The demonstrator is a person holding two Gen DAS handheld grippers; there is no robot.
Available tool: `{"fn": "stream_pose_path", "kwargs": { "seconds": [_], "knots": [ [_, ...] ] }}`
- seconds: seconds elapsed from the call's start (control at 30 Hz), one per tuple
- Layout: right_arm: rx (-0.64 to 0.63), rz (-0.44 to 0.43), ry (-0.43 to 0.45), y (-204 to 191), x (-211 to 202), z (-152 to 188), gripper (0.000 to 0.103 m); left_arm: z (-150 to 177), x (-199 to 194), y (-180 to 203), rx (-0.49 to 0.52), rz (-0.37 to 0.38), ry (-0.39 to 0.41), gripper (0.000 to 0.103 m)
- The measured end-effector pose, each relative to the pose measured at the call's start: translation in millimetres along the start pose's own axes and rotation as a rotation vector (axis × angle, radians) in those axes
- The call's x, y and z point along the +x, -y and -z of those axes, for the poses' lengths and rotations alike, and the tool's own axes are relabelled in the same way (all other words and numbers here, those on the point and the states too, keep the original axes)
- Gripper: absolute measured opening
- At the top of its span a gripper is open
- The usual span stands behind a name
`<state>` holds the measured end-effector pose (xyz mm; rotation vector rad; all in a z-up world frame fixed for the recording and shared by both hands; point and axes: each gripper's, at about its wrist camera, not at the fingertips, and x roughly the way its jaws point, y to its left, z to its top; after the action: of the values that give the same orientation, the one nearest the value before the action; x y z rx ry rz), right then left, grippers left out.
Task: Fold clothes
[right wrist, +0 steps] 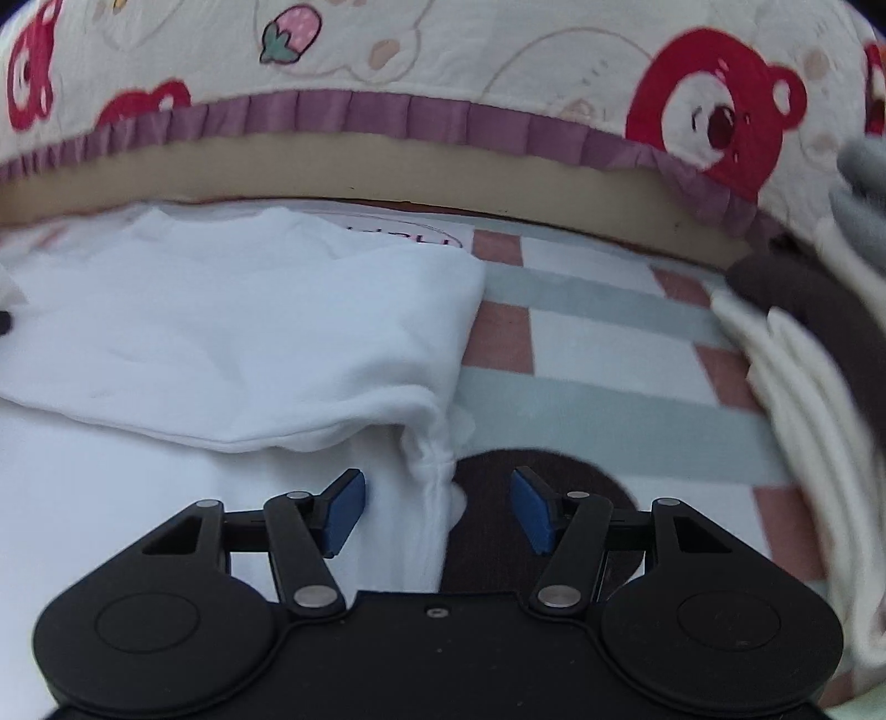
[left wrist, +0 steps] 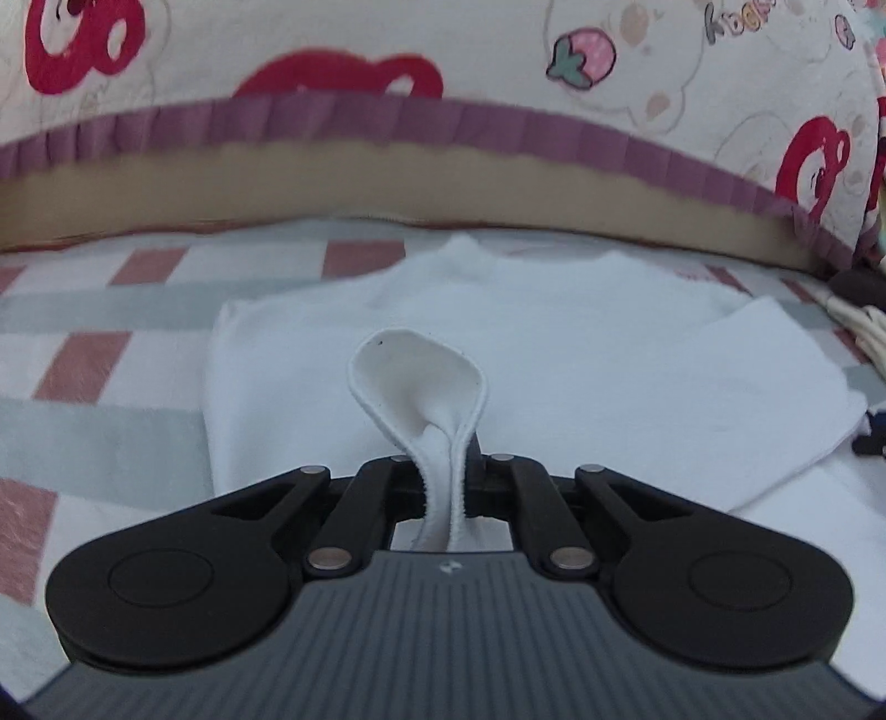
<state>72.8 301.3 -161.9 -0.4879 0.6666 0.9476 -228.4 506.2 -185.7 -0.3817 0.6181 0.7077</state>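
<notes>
Left wrist view: white shirt point(left wrist: 554, 343) flat ahead of left gripper point(left wrist: 443, 482), jaws clamped on hemmed fold of shirt that loops up between them. Right gripper point(right wrist: 440, 512) jaws apart, gathered shirt edge between blue pads point(right wrist: 349, 512), untouched. Checked blanket point(right wrist: 609, 343) beneath; bear-print cushion point(right wrist: 443, 50) beyond.

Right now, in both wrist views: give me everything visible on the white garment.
The white garment is soft knit cloth, lying mostly flat and partly folded on the checked blanket, below the bear-print cushion. Its right side is doubled over, with a sleeve angling out. The left gripper is shut on a stitched hem, which loops upward above the jaws. The right gripper is open, straddling a bunched edge without pressing it.
</notes>
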Motion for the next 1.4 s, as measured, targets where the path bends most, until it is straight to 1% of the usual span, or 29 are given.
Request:
{"fn": "stream_pose_path", "kwargs": {
  "seconds": [0.03, 0.1, 0.13, 0.17, 0.2, 0.23, 0.27, 0.33, 0.37, 0.4, 0.47, 0.5, 0.53, 0.6, 0.63, 0.73, 0.77, 0.8, 0.83, 0.87, 0.93, 0.97, 1.03, 1.13, 1.17, 1.2, 1.27, 1.3, 1.4],
  "knots": [
    [-0.018, 0.02, 0.004, -2.4, 3.7, -1.8, 0.063, -1.1, 2.1, 0.0, 0.009, 0.001, -0.001, 0.004],
    [-0.043, 0.059, 0.047, -4.0, 7.6, -6.4, 0.062, -4.1, 3.4, 0.5, 0.048, -0.004, 0.02, 0.004],
    [-0.053, 0.076, 0.073, -3.7, 8.9, -8.8, 0.042, -5.3, 3.6, 0.3, 0.07, -0.008, 0.036, 0.004],
    [-0.058, 0.079, 0.097, -1.8, 8.5, -10.7, 0.007, -5.7, 3.9, -1.5, 0.078, -0.013, 0.053, 0.004],
    [-0.058, 0.077, 0.115, 0.8, 7.0, -11.1, 0.007, -6.0, 3.8, -4.0, 0.07, -0.023, 0.071, 0.004],
    [-0.052, 0.082, 0.13, 2.5, 4.7, -9.2, 0.009, -6.1, 4.0, -6.9, 0.057, -0.033, 0.084, 0.004],
    [-0.05, 0.087, 0.144, 3.8, 2.7, -7.2, 0.011, -5.6, 6.2, -10.2, 0.042, -0.041, 0.08, 0.004],
    [-0.115, 0.1, 0.133, -2.5, 7.4, 0.2, 0.011, -3.2, 15.0, -16.4, 0.022, -0.052, 0.039, 0.004],
    [-0.146, 0.106, 0.128, -5.5, 9.6, 3.8, 0.01, -0.7, 20.2, -19.5, 0.009, -0.054, 0.005, 0.004],
    [-0.158, 0.114, 0.129, -8.1, 10.3, 6.3, 0.01, 0.8, 23.3, -22.3, -0.002, -0.057, -0.02, 0.004],
    [-0.169, 0.125, 0.13, -10.7, 9.8, 9.9, 0.01, 0.6, 23.1, -26.8, -0.019, -0.066, -0.045, 0.004],
    [-0.164, 0.126, 0.131, -10.0, 8.1, 11.4, 0.01, 0.6, 23.0, -29.0, -0.028, -0.071, -0.057, 0.007],
    [-0.16, 0.127, 0.132, -9.3, 6.6, 12.9, 0.01, 0.1, 22.6, -31.7, -0.032, -0.086, -0.067, 0.01],
    [-0.159, 0.128, 0.132, -8.6, 6.0, 16.2, 0.012, -1.0, 21.0, -39.8, -0.031, -0.143, -0.085, 0.01],
    [-0.16, 0.13, 0.134, -8.4, 6.0, 17.1, 0.014, 0.5, 20.4, -47.2, -0.049, -0.156, -0.102, 0.01],
    [-0.169, 0.135, 0.134, -10.0, 6.2, 17.6, 0.015, 5.9, 12.8, -75.2, -0.193, -0.11, -0.133, 0.01],
    [-0.175, 0.138, 0.133, -11.4, 5.8, 18.9, 0.016, 5.5, 9.8, -81.7, -0.227, -0.107, -0.142, 0.01],
    [-0.178, 0.139, 0.132, -12.0, 4.7, 20.4, 0.018, 4.9, 7.0, -86.8, -0.248, -0.113, -0.149, 0.01],
    [-0.18, 0.141, 0.131, -12.5, 3.5, 21.9, 0.025, 4.0, 4.9, -89.6, -0.249, -0.133, -0.151, 0.01],
    [-0.173, 0.144, 0.125, -10.9, 1.9, 22.5, 0.033, 3.2, 2.6, -91.6, -0.247, -0.156, -0.153, 0.015],
    [-0.107, 0.131, 0.096, -0.1, -3.9, 22.2, 0.043, 2.1, -2.7, -92.8, -0.233, -0.197, -0.156, 0.022],
    [-0.048, 0.11, 0.076, 8.3, -8.5, 22.2, 0.043, 1.9, -7.3, -92.4, -0.232, -0.189, -0.157, 0.024],
    [0.085, 0.055, 0.031, 26.8, -23.3, 24.8, 0.045, 1.3, -18.6, -89.5, -0.23, -0.157, -0.166, 0.038],
    [0.267, -0.108, -0.042, 53.9, -55.9, 38.5, 0.046, 3.8, -43.0, -76.5, -0.192, -0.126, -0.158, 0.048],
    [0.31, -0.169, -0.063, 57.4, -68.4, 46.7, 0.046, 8.7, -51.5, -72.5, -0.177, -0.11, -0.17, 0.05],
    [0.338, -0.23, -0.086, 60.5, -83.4, 55.0, 0.046, 16.5, -59.8, -70.5, -0.163, -0.088, -0.196, 0.053],
    [0.326, -0.311, -0.126, 60.9, -107.7, 72.9, 0.046, 32.1, -76.6, -66.4, -0.135, -0.044, -0.248, 0.056],
    [0.32, -0.352, -0.146, 61.1, -119.9, 81.9, 0.046, 40.0, -84.7, -66.0, -0.121, -0.035, -0.279, 0.056],
    [0.302, -0.471, -0.206, 61.4, -155.9, 108.9, 0.049, 63.7, -108.1, -72.9, -0.078, -0.065, -0.391, 0.056]
  ]
}}
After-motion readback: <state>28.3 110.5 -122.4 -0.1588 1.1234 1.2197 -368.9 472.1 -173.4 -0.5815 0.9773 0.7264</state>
